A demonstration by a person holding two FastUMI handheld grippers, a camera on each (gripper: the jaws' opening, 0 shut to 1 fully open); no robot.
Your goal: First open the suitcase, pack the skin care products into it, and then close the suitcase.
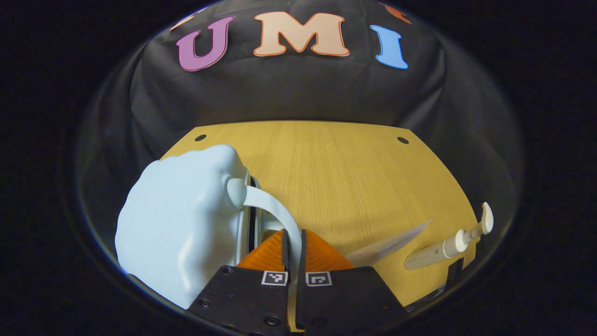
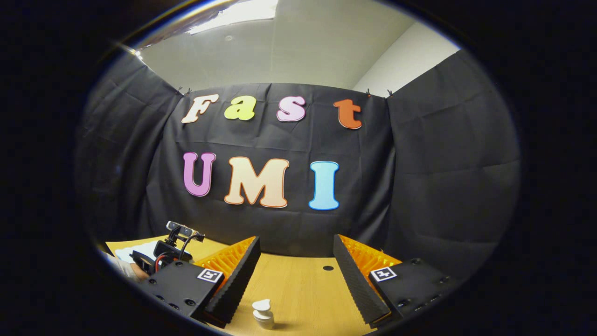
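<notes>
Pinched between the left gripper's nearly closed fingers is the handle of the pale suitcase, upright on the table; opening seems barely begun; right gripper hangs wide above a pump bottle, unpacked; another bottle lies nearby.

Both views are evenly lit from overhead and fairly dim towards the rim; in the right gripper view a bright ceiling panel glares at the upper left; the worktop glows warm at centre frame in the left gripper view; soft sheen lies on the pale suitcase at lower left; fisheye bending curves every edge; focus stays sharp centrally, softening outward.
</notes>
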